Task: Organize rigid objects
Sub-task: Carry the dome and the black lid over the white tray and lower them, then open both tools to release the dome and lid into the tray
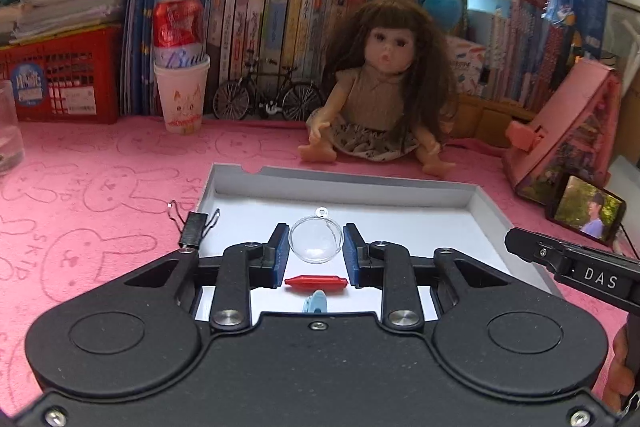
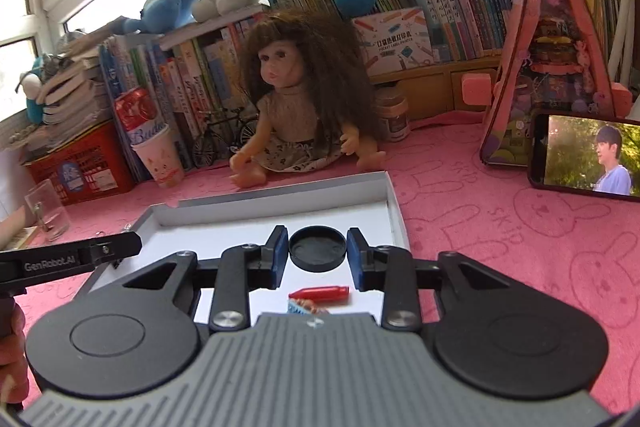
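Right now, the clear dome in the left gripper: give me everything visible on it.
The clear dome looks like transparent hard plastic, a half-sphere shell with a small hanging loop on its top edge. It appears empty and intact. It sits clamped between the left gripper's blue pads, above the white tray. Only the pads appear to touch it.

Two close wrist views, shared white tray [image 1: 476, 201]

The clear dome [image 1: 316, 240] looked like glossy plastic; the black cap [image 2: 317, 247] matt; the pink tablecloth [image 1: 100, 179] soft, embossed fabric.
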The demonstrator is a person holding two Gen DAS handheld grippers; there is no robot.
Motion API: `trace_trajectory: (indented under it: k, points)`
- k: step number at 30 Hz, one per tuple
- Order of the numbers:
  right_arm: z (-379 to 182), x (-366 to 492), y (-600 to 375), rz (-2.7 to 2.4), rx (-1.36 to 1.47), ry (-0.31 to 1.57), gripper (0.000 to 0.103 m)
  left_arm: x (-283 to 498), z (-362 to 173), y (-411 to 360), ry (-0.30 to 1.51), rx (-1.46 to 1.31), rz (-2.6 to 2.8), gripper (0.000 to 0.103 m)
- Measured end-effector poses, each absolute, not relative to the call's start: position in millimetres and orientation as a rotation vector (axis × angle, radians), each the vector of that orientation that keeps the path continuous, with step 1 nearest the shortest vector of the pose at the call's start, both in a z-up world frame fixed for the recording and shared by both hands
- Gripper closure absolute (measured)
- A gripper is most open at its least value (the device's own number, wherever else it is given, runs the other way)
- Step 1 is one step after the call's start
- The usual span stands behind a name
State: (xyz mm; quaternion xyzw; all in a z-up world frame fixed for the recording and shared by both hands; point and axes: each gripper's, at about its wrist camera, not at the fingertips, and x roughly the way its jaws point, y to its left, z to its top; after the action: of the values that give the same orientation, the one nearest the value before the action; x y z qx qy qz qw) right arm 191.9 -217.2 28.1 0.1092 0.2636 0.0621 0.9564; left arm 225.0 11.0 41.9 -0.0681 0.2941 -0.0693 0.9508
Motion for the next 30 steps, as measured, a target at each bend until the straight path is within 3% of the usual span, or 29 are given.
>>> trace_trajectory:
  k: [23,25,27,29,30]
  points:
    - [-1.3,230.8,-197.5,0.104,0.190,0.712,0.065,266.4,6.6,-5.8,0.761,-0.073,-0.096,0.076]
    - [-0.1,229.1,-198.8,0.105,0.201,0.708,0.058,264.6,8.1,-5.5,0.763,-0.088,-0.117,0.076]
    - [2.9,225.3,-201.8,0.123,0.220,0.697,0.046,259.9,12.0,-4.5,0.750,-0.098,-0.143,0.067]
    - [6.9,220.9,-202.9,0.132,0.224,0.687,0.041,253.6,18.1,-4.0,0.725,-0.100,-0.156,0.051]
    - [9.6,217.9,-202.7,0.128,0.216,0.675,0.034,249.5,21.8,-3.6,0.709,-0.099,-0.164,0.049]
